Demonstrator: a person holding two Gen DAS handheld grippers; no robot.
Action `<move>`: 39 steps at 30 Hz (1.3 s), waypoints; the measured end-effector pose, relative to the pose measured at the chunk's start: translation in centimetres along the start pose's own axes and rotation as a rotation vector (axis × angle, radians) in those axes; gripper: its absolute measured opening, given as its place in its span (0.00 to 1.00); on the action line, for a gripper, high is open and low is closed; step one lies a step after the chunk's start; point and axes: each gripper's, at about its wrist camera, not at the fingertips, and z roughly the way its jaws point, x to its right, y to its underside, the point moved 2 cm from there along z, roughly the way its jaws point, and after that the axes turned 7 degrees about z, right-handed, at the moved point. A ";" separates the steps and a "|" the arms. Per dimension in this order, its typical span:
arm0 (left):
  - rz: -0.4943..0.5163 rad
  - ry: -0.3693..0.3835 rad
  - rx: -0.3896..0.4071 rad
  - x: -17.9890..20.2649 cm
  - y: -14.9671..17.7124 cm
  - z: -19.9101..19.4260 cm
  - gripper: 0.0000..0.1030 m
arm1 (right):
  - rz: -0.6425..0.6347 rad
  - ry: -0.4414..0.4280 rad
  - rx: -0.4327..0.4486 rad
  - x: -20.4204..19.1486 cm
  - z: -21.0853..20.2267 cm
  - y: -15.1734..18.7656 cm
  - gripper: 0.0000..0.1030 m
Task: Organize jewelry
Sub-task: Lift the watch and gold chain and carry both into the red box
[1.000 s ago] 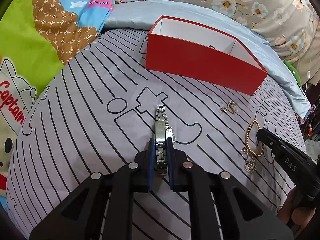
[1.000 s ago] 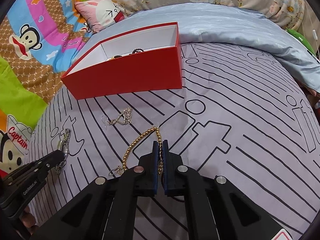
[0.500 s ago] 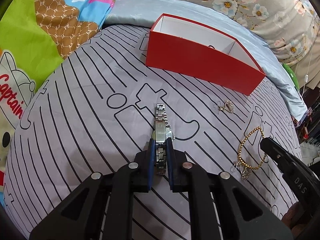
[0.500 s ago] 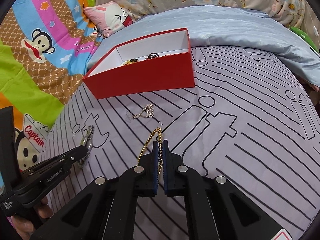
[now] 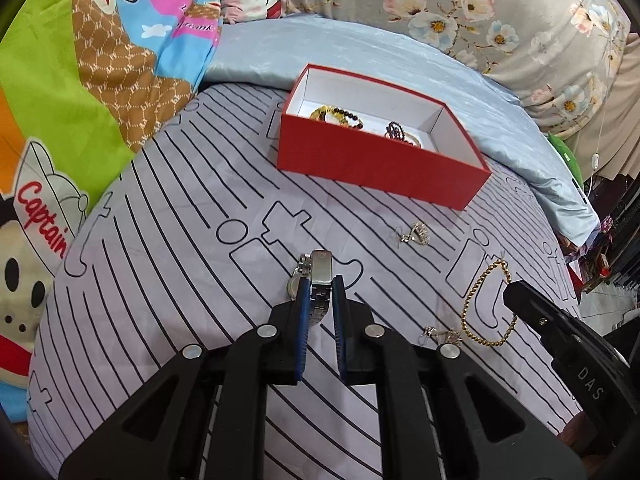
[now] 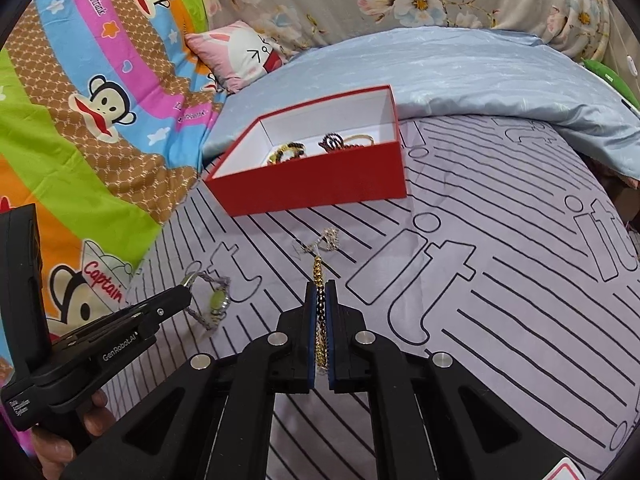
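Left wrist view shows the left hand-held gripper (image 5: 320, 292) clamped narrowly on the band of a silver wristwatch (image 5: 316, 276), whose clasp end sticks up past the blue pads while the dial hangs just to the left of them. Off to the right in that view, the right hand-held gripper (image 5: 516, 296) holds a gold bead bracelet (image 5: 480, 312) that dangles in a loop above the striped bed sheet (image 5: 160, 240). From the right wrist view that hand-held gripper (image 6: 319, 294) is fully clenched on the same bracelet (image 6: 317, 272), the beads running between its pads and poking out ahead. A small silver earring (image 5: 416, 234) lies on the sheet between the two tools and the red box (image 5: 372, 160), and another small silver piece (image 5: 440, 334) lies near the bracelet. The box sits at the far edge of the sheet with beaded bracelets (image 5: 340, 114) already inside. Compared with a second ago, both grips are unchanged, but the watch and bracelet have been lifted off the sheet, and the inside of the box has come into view.
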 end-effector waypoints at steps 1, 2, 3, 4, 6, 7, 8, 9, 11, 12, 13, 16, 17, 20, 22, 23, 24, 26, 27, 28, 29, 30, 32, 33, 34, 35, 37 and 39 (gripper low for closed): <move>0.000 0.001 0.003 0.1 -0.1 -0.3 0.10 | -0.005 -0.004 0.006 -0.3 -0.3 -0.1 0.04; 0.000 0.001 0.008 0.1 -0.3 -0.6 0.10 | -0.009 -0.006 0.011 -0.5 -0.6 -0.3 0.04; 0.001 -0.001 0.012 0.2 -0.5 -0.9 0.10 | -0.013 -0.009 0.017 -0.7 -0.9 -0.4 0.04; 0.003 -0.002 0.015 0.3 -0.6 -1.2 0.10 | -0.017 -0.012 0.023 -0.9 -1.2 -0.6 0.04; 0.009 -0.002 0.020 0.5 -0.9 -1.7 0.10 | -0.023 -0.017 0.032 -1.2 -1.6 -0.8 0.04; 0.010 0.000 0.022 0.7 -1.0 -1.9 0.10 | -0.025 -0.019 0.035 -1.3 -1.9 -0.8 0.04; 0.012 0.001 0.026 0.8 -1.1 -2.1 0.10 | -0.028 -0.021 0.039 -1.5 -2.1 -0.9 0.04; 0.015 0.004 0.032 1.0 -1.3 -2.4 0.10 | -0.030 -0.023 0.043 -1.6 -2.3 -1.0 0.04; 0.027 0.005 0.041 1.4 -1.6 -3.0 0.10 | -0.034 -0.028 0.050 -1.9 -2.7 -1.1 0.04; 0.031 0.007 0.047 1.5 -1.7 -3.3 0.10 | -0.037 -0.029 0.054 -2.1 -2.9 -1.2 0.04; 0.035 0.009 0.054 1.7 -1.9 -3.6 0.10 | -0.039 -0.032 0.058 -2.2 -3.1 -1.3 0.04; 0.051 0.005 0.071 2.3 -2.5 -4.4 0.10 | -0.045 -0.041 0.070 -2.7 -3.7 -1.7 0.04; 0.056 0.005 0.076 2.5 -2.7 -4.7 0.10 | -0.048 -0.043 0.074 -2.8 -3.9 -1.8 0.04; 0.060 0.009 0.088 2.9 -3.2 -5.2 0.10 | -0.056 -0.045 0.081 -3.1 -4.2 -2.1 0.04; 0.065 0.012 0.094 3.1 -3.6 -5.4 0.10 | -0.060 -0.046 0.086 -3.2 -4.4 -2.4 0.04; 0.068 0.012 0.095 3.3 -3.8 -5.5 0.10 | -0.061 -0.046 0.089 -3.3 -4.5 -2.5 0.04; 0.071 0.014 0.098 3.4 -4.0 -5.5 0.10 | -0.061 -0.048 0.091 -3.4 -4.6 -2.7 0.04; 0.076 0.015 0.104 3.5 -4.3 -5.7 0.10 | -0.067 -0.049 0.097 -3.5 -4.7 -3.1 0.04; 0.082 0.015 0.109 3.7 -4.6 -5.7 0.10 | -0.071 -0.050 0.099 -3.6 -4.7 -3.4 0.04; 0.086 0.014 0.113 3.8 -4.9 -5.8 0.10 | -0.073 -0.050 0.102 -3.7 -4.7 -3.6 0.04; 0.089 0.015 0.117 3.8 -5.0 -5.8 0.10 | -0.076 -0.051 0.106 -3.7 -4.8 -3.8 0.04; 0.093 0.015 0.123 3.8 -5.4 -5.9 0.10 | -0.078 -0.050 0.110 -3.8 -4.8 -4.1 0.04; 0.098 0.015 0.132 3.8 -5.9 -6.0 0.10 | -0.081 -0.049 0.120 -3.9 -4.8 -4.7 0.04; 0.100 0.014 0.137 3.9 -6.2 -6.1 0.10 | -0.080 -0.049 0.123 -3.9 -4.8 -5.0 0.04; 0.103 0.013 0.140 3.8 -6.5 -6.0 0.10 | -0.077 -0.052 0.125 -3.8 -4.7 -5.5 0.04; 0.105 0.013 0.142 3.9 -6.8 -6.0 0.10 | -0.073 -0.058 0.124 -3.7 -4.5 -5.8 0.04; 0.107 0.011 0.147 3.8 -7.7 -5.8 0.10 | -0.071 -0.056 0.128 -3.6 -4.2 -6.6 0.04; 0.111 0.008 0.154 3.8 -8.4 -5.6 0.10 | -0.070 -0.053 0.134 -3.4 -3.9 -7.3 0.04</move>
